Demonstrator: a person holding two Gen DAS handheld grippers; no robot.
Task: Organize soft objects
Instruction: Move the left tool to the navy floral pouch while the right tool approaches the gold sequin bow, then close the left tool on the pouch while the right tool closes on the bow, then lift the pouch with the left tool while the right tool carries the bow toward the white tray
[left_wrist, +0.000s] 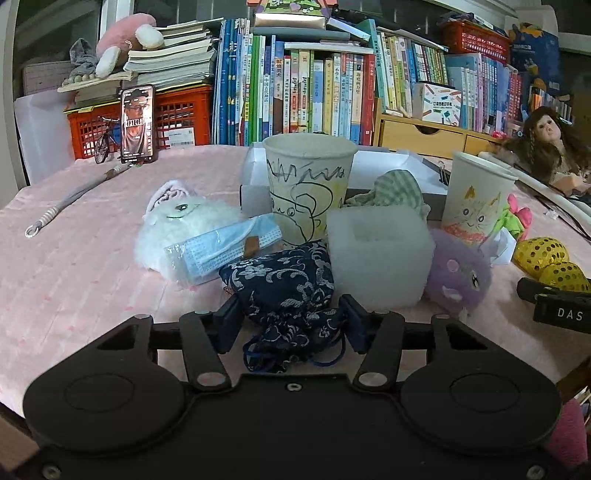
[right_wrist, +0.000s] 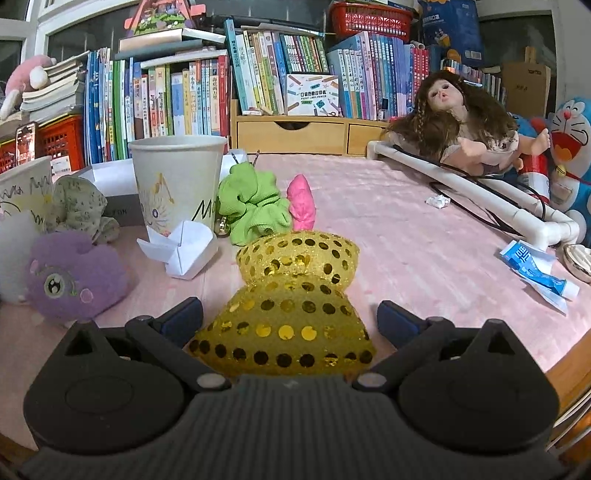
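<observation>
A navy pouch (left_wrist: 284, 284) with a white floral print lies on the pink tablecloth (left_wrist: 74, 277). My left gripper (left_wrist: 291, 321) is shut on its gathered neck, both pads touching the cloth. Behind it sit a white foam block (left_wrist: 380, 254), a purple plush (left_wrist: 458, 277), a white fluffy plush (left_wrist: 184, 225) and a bagged blue mask (left_wrist: 221, 251). In the right wrist view a yellow sequinned bow (right_wrist: 291, 306) lies between the fingers of my right gripper (right_wrist: 290, 317), which is open with a gap on each side. A green scrunchie (right_wrist: 251, 206) and a pink soft piece (right_wrist: 301, 206) lie beyond it.
Two drawn-on paper cups (left_wrist: 308, 184) (right_wrist: 177, 181) stand mid-table before a white box (left_wrist: 369, 166). Folded paper (right_wrist: 181, 251), a toothpaste tube (right_wrist: 535, 273), a white pipe (right_wrist: 480, 192) and a doll (right_wrist: 461, 122) are on the right. A phone (left_wrist: 136, 123) and books line the back.
</observation>
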